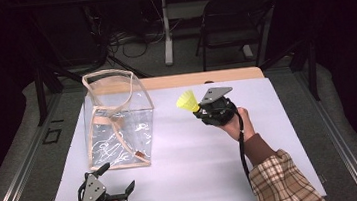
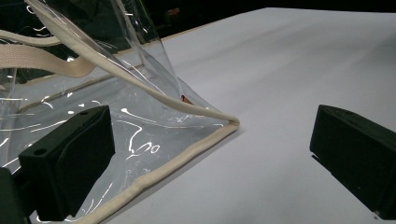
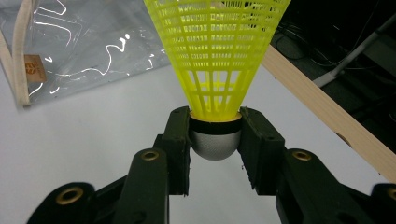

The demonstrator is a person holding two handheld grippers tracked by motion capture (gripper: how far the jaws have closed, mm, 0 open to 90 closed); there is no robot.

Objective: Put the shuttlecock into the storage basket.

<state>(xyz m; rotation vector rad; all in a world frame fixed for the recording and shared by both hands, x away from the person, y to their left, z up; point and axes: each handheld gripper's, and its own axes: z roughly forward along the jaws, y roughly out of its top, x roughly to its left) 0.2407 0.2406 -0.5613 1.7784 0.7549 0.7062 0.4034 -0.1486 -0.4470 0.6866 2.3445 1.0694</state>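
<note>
White table surface (image 1: 194, 169), dark room behind. Right gripper (image 3: 215, 140) clamped on grey cork of yellow shuttlecock (image 3: 217, 56), held above table right of clear bag (image 1: 118, 119). Left gripper (image 1: 117, 180) released, jaws apart near bag's front corner. Advice: carry shuttlecock over bag's top opening, keep skirt clear of rim and strap, release only once inside.

Left tool (image 1: 117, 180) rests with jaws apart; right tool (image 1: 198, 109) raised, clamped.
</note>
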